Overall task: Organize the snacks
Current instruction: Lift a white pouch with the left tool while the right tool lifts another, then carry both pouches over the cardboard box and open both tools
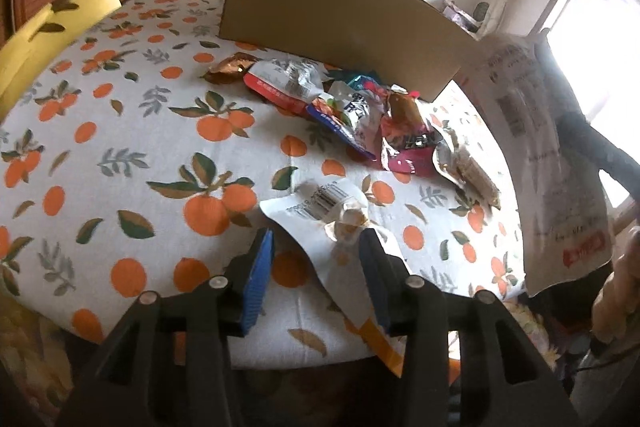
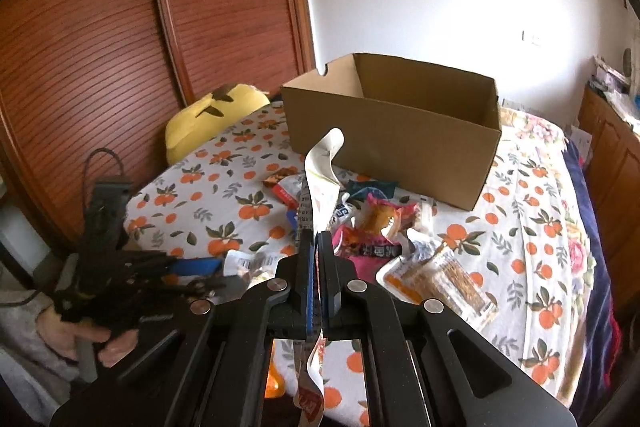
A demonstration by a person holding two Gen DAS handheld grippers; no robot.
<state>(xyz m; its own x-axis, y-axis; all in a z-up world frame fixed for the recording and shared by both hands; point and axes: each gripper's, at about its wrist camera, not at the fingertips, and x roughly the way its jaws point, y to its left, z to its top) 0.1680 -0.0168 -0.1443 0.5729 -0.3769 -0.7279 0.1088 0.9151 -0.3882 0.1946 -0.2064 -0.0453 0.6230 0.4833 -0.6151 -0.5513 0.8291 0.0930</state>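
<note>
The snacks [image 2: 372, 227] lie in a loose heap on the bed [image 1: 120, 155], just near of the open cardboard box [image 2: 400, 123], with one clear-wrapped biscuit pack [image 2: 444, 279] at the heap's near right. The right gripper [image 2: 316, 239] has its fingers clamped on a thin white packet [image 2: 320, 167], which hangs limp and curled. The left gripper [image 1: 316, 247] has its fingers partly spread over another flat white packet [image 1: 320, 211] with a barcode, not pressing it. As I judge it, the slick, floppy film could slide out of the right pinch on the way to the box, and the left fingers may catch quilt cloth with the packet, since the printed quilt is soft and yielding.
</note>
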